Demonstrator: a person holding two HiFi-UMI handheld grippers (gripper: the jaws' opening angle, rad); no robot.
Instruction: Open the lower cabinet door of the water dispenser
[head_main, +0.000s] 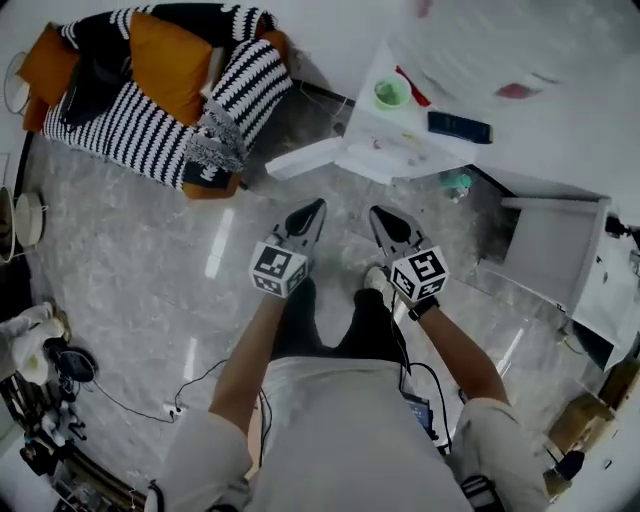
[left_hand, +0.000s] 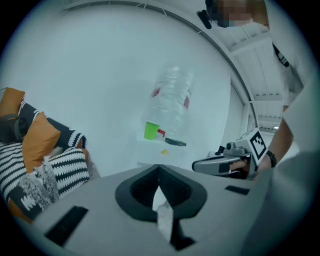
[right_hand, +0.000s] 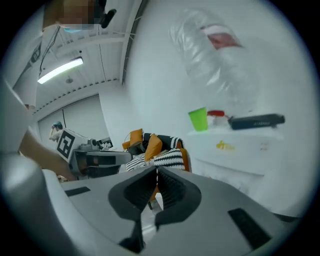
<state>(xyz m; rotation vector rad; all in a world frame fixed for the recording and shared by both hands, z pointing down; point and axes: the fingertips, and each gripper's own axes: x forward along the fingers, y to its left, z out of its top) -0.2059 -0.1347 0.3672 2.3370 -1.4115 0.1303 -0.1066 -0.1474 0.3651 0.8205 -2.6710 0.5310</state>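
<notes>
Grey marble floor (head_main: 150, 270) spreads beneath you, with a striped sofa (head_main: 150, 100) off to your left. You hold your left gripper (head_main: 318, 206) and right gripper (head_main: 378, 213) up side by side, near each other but apart. Both have their jaws pressed together, nothing between them. Ahead to your right stands the white water dispenser (head_main: 400, 135), a green cup (head_main: 390, 93) on top — its lower cabinet door (head_main: 555, 250) is swung open, well apart from both grippers.
</notes>
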